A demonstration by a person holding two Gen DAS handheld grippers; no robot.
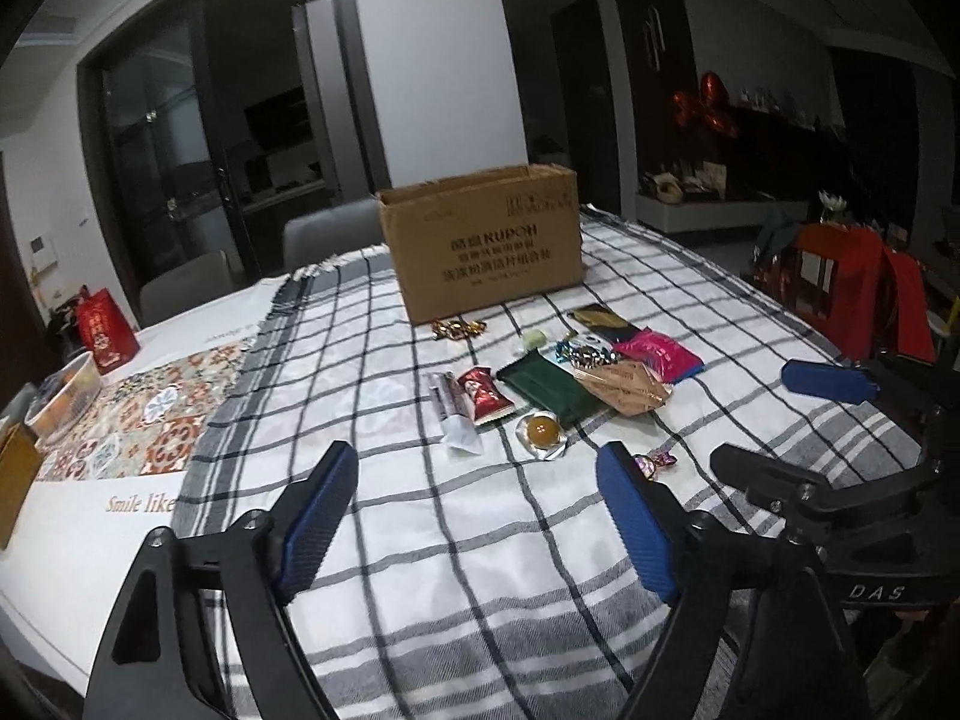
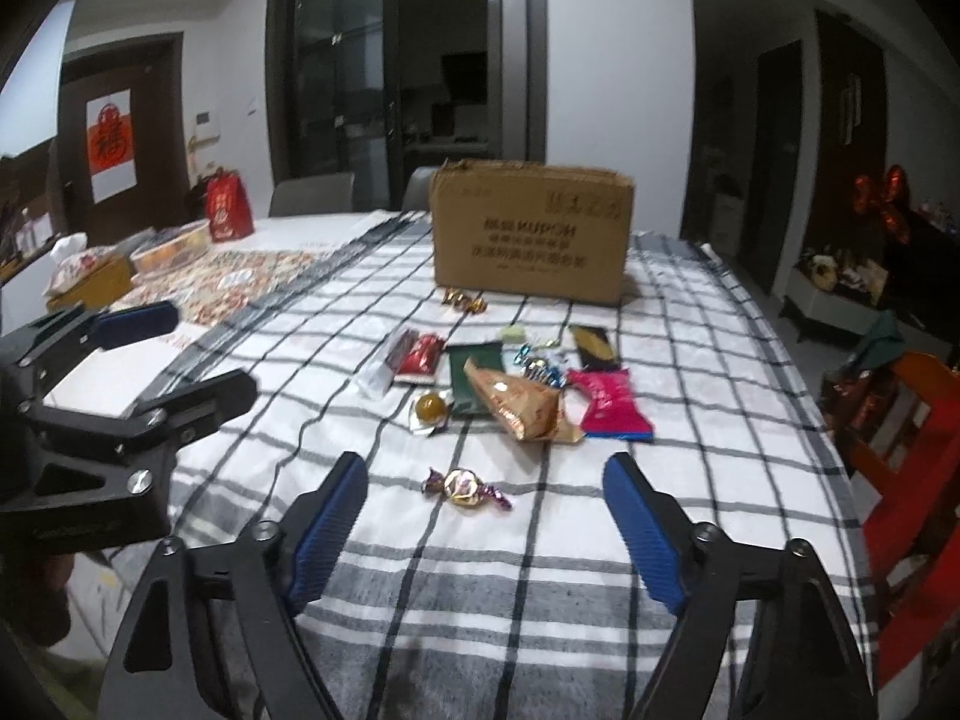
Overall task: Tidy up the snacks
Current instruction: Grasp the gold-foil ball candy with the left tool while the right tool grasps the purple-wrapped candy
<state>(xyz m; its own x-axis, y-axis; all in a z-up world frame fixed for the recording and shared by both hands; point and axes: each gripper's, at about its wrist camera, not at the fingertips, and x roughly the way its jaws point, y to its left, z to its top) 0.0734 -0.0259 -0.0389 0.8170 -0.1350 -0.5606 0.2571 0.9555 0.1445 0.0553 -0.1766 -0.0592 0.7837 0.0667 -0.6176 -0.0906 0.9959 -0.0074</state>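
Both grippers hover over a plaid tablecloth (image 2: pixel 540 588) with jaws spread wide and nothing between them. The left gripper (image 1: pixel 477 504) has only bare cloth between its blue pads. Just ahead of the right gripper (image 2: pixel 486 516), nearly centred between its fingertips, lies a purple-and-gold wrapped candy (image 2: pixel 467 487); in the left wrist view the same candy peeks out beside the left gripper's right pad.

Beyond the jaws lies the snack cluster: a jelly cup (image 1: pixel 541 429), a red packet (image 1: pixel 485 396), a dark green packet (image 1: pixel 549 387), a tan wrapper (image 2: pixel 519 405) lying partly over the green one, and a pink packet (image 2: pixel 612 405). Farther ahead sit gold-wrapped candies (image 1: pixel 459 329), just before an open cardboard box (image 1: pixel 486 246).
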